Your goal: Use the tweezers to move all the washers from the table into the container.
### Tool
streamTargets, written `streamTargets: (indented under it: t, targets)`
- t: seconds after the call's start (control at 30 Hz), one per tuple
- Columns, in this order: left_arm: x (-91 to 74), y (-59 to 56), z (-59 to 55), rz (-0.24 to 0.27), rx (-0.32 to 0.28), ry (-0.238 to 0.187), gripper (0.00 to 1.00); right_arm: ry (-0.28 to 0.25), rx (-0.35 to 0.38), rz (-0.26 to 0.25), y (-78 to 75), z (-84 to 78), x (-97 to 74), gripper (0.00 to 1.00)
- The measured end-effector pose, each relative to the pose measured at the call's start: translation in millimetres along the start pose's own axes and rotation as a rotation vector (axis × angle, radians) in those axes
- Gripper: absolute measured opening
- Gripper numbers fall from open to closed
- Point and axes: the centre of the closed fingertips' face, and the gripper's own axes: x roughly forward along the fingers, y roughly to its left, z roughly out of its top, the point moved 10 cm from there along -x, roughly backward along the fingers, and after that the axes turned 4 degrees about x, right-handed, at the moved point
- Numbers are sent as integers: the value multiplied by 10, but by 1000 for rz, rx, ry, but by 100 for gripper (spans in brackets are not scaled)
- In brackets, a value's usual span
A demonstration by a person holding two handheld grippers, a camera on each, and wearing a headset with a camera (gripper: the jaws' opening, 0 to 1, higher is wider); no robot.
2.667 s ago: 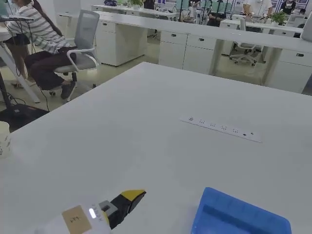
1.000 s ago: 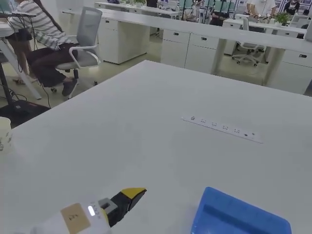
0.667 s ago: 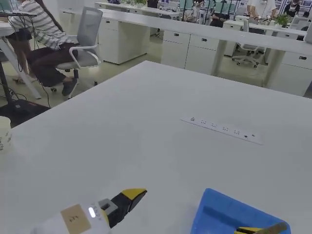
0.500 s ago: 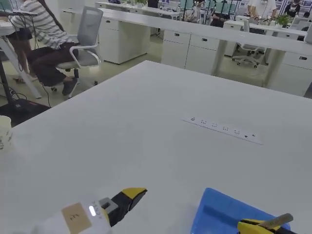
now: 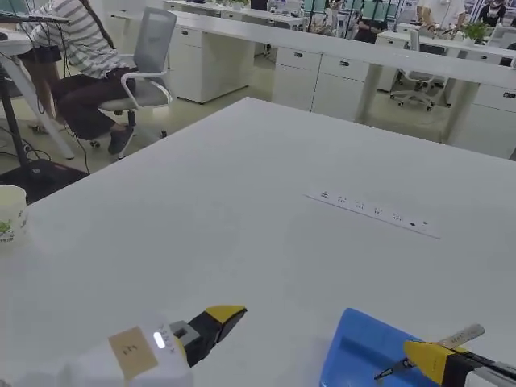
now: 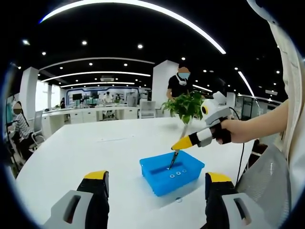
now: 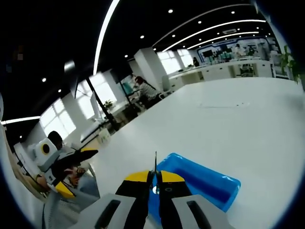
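A blue container [image 6: 171, 177] sits on the white table, with three washers [image 6: 177, 172] on its floor. One more washer [image 6: 178, 200] lies on the table in front of it. My right gripper [image 6: 190, 141] is shut on the tweezers [image 6: 176, 155], whose tips point down into the container. In the right gripper view the tweezers [image 7: 155, 164] stick out between the shut jaws [image 7: 154, 175] above the container [image 7: 205, 183]. In the head view the right gripper [image 5: 431, 356] hovers over the container [image 5: 351, 343]. My left gripper [image 6: 157, 179] stands open and empty, short of the container; its yellow tip [image 5: 219, 316] rests low at the left.
A power strip [image 5: 372, 214] is set into the table further out. A paper cup [image 5: 10, 211] stands at the left edge. A potted plant [image 6: 188, 106] and a standing person [image 6: 180, 86] are behind the container. A seated person [image 5: 72, 48] is beyond the table.
My right gripper with the tweezers has come in from the lower right and now hangs over the blue container. The left gripper has stayed put.
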Motion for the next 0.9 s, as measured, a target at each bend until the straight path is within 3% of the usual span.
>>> streamTargets:
  t: [0.5,0.9]
  targets:
    - [12,1,-5,-2,9,13,83,74,10,-72,-193,-87,196,2]
    - [15,1,1,-4,6,16,83,133,-53,-87,-186,-118,286,2]
